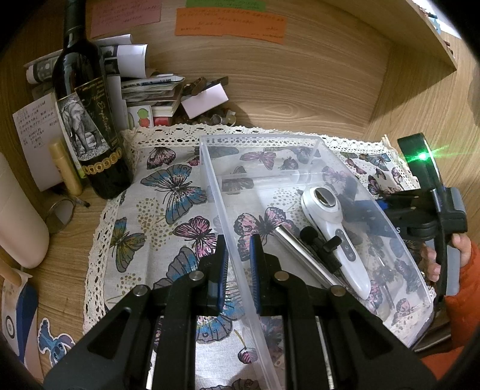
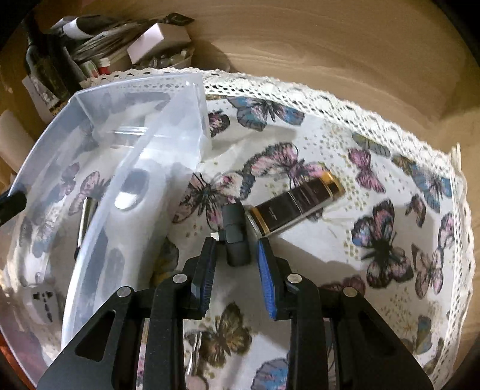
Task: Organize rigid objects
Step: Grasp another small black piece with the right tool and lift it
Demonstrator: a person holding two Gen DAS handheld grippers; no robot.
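Clear plastic forms the long storage bin (image 1: 303, 168) lying on a butterfly-print cloth with a lace edge (image 1: 168, 192), which covers part of the wooden tabletop (image 1: 300, 90). Inside the bin lie a white handheld device with a round metal head (image 1: 333, 231), a silver metal rod (image 1: 303, 255) and a small black clip-on microphone (image 1: 322, 246), the three close together and partly overlapping near the bin's right side.

The left claw (image 1: 238, 267) straddles the bin's near long wall, one blue-padded finger outside and one inside; the pads look close to the wall, but whether they press it I cannot tell.

In the right wrist view, the right claw (image 2: 235, 270) is released, its fingers spread apart above the cloth just outside the bin. A small dark grey rectangular gadget (image 2: 235, 237) lies on the cloth between the fingertips, not gripped. Just beyond it, touching or nearly touching its far end, lies a dark bottle with gold bands (image 2: 297, 204), on its side and angled up to the right.

Off the cloth to the left stand a dark wine bottle with an elephant label (image 1: 87, 120), a pale tube (image 1: 64, 168) and a heap of papers and small boxes (image 1: 156, 93). Orange and pink notes (image 1: 231, 25) are stuck on the wooden back panel.
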